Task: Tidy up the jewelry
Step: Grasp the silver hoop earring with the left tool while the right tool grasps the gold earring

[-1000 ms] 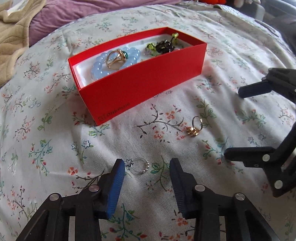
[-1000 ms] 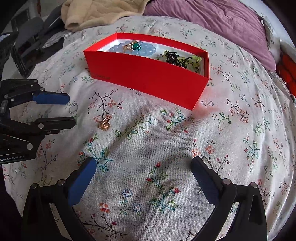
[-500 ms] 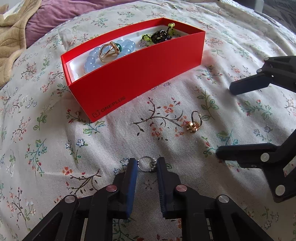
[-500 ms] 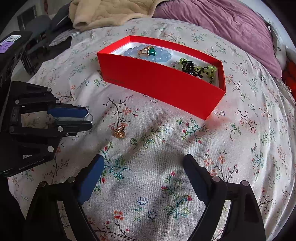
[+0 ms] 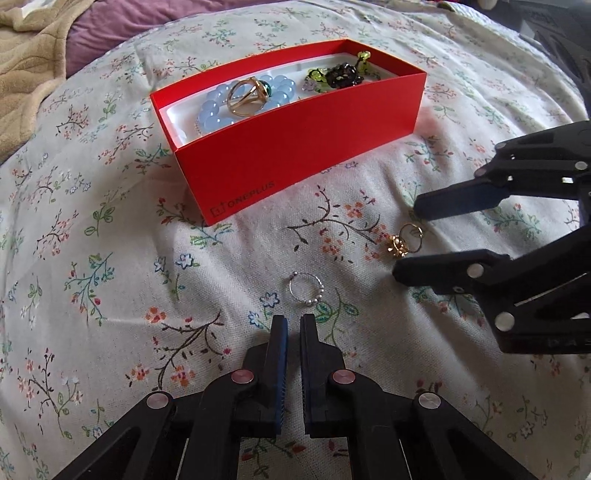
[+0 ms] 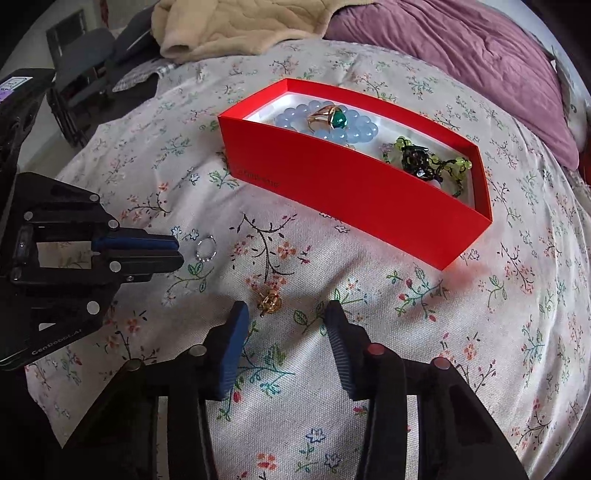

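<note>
A red box (image 5: 295, 162) (image 6: 354, 192) sits on the floral bedsheet and holds a blue bead bracelet (image 5: 218, 110), a gold ring with a green stone (image 6: 328, 116) and a black-and-green piece (image 6: 421, 158). A thin silver beaded ring (image 5: 306, 288) (image 6: 206, 249) lies on the sheet just beyond my left gripper (image 5: 293, 325), which is shut and empty. A gold flower ring (image 5: 402, 242) (image 6: 269, 301) lies between the open fingers of my right gripper (image 6: 284, 314) (image 5: 406, 240).
A purple duvet (image 6: 461, 48) and a beige blanket (image 6: 236, 22) lie at the back of the bed. Dark furniture (image 6: 85, 66) stands past the bed's left edge in the right wrist view.
My left gripper closed near the silver ring, then drew back without it; the ring lies on the sheet. My right gripper moved forward and left and now straddles the gold flower ring.
</note>
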The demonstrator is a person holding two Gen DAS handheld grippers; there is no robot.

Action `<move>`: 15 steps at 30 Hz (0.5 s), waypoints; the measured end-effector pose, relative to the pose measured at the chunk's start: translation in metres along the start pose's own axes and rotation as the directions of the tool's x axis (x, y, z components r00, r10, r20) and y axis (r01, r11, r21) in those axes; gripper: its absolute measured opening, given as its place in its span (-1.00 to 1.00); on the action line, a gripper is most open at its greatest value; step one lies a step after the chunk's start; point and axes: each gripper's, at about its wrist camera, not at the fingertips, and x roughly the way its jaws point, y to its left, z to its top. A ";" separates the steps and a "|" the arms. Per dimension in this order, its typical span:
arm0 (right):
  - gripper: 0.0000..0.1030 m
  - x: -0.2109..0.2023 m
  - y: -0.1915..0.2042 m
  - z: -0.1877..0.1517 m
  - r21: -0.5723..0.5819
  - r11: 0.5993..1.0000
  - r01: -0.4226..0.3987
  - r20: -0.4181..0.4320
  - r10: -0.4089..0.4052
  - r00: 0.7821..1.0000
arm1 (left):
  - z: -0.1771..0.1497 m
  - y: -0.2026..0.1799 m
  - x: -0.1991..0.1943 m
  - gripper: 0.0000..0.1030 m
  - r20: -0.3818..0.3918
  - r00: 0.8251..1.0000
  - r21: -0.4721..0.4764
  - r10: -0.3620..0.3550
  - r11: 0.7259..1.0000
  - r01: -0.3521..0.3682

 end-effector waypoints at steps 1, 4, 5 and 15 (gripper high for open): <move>-0.25 0.001 0.001 0.001 -0.004 1.000 -0.002 0.000 0.002 1.000 | -0.001 0.000 0.000 -0.82 0.000 1.000 -0.002 -0.002 1.000 0.002; -0.55 0.003 0.004 0.003 -0.020 1.000 -0.021 -0.003 0.021 1.000 | -0.002 -0.001 -0.001 -0.68 0.000 1.000 0.005 -0.022 1.000 0.022; -0.65 0.003 0.005 0.003 -0.027 0.999 -0.020 -0.002 0.020 1.000 | -0.002 -0.002 -0.001 -0.63 -0.001 1.000 0.012 -0.028 1.000 0.028; -0.72 -0.006 -0.004 -0.002 -0.010 1.000 -0.027 -0.014 0.027 1.000 | 0.008 -0.010 0.010 -0.26 -0.006 1.000 0.029 -0.028 0.999 0.028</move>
